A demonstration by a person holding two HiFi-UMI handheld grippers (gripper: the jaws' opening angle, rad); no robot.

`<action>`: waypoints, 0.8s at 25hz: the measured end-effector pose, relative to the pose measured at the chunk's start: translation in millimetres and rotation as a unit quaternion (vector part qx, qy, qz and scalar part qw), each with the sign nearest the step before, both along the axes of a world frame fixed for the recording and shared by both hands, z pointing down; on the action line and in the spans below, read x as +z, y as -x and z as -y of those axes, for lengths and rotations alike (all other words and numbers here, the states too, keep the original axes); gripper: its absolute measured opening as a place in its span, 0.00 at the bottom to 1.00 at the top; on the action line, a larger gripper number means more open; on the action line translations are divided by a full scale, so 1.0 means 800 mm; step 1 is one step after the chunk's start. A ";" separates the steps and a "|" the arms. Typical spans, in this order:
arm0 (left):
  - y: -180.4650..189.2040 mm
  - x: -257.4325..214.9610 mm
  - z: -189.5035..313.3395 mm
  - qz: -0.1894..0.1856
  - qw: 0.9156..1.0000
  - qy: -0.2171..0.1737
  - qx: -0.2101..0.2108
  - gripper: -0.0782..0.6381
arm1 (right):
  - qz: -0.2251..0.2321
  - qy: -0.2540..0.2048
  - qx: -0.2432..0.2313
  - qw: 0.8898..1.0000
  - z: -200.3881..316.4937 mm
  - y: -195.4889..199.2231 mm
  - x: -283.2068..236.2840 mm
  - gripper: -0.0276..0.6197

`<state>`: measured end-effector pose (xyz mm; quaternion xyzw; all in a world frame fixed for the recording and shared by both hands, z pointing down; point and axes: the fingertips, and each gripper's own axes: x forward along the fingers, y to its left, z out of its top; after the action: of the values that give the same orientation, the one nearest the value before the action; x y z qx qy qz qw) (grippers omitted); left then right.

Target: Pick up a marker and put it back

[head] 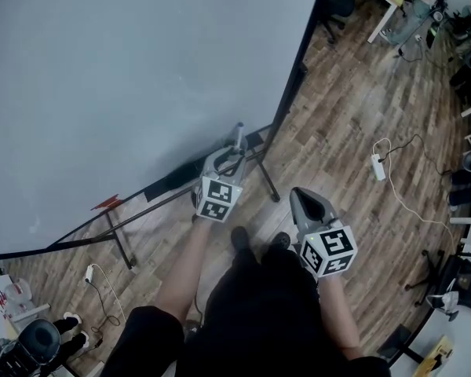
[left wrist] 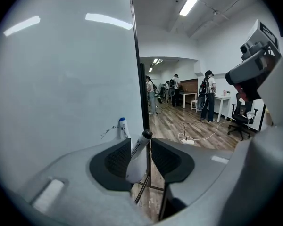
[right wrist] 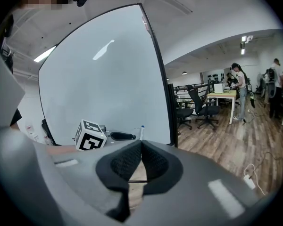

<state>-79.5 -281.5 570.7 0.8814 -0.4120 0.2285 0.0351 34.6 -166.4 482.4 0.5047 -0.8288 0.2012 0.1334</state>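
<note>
A white marker with a black cap (left wrist: 137, 158) stands tilted between the jaws of my left gripper (left wrist: 141, 146), which is open; the marker leans toward the left pad with a gap at the right pad. A second marker with a blue cap (left wrist: 123, 128) stands against the whiteboard (head: 141, 77) just beyond. In the head view the left gripper (head: 234, 149) points at the board's lower right corner. The tray under the markers is hidden. My right gripper (head: 300, 193) hangs to the right over the floor, shut and empty (right wrist: 141, 145). From it I see the left gripper's marker cube (right wrist: 90, 136) and the blue-capped marker (right wrist: 141, 132).
The whiteboard's stand legs (head: 268, 181) reach out over the wooden floor below the grippers. A power strip with cable (head: 378, 166) lies on the floor to the right. An office chair (head: 33, 342) stands at the lower left. People stand at desks (left wrist: 208, 100) far off.
</note>
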 end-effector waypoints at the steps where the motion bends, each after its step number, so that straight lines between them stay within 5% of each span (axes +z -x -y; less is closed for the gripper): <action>1: -0.001 0.003 0.001 0.003 1.000 0.001 0.000 0.30 | 0.000 0.001 0.001 1.000 -0.001 0.000 0.001 0.05; 20: 0.008 0.008 0.005 0.016 1.000 -0.003 -0.022 0.24 | 0.008 0.009 0.018 1.000 -0.013 -0.004 0.004 0.05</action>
<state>-86.2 -285.8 577.3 0.8687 -0.4322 0.2402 0.0304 37.9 -156.0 485.8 0.5170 -0.8187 0.2147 0.1278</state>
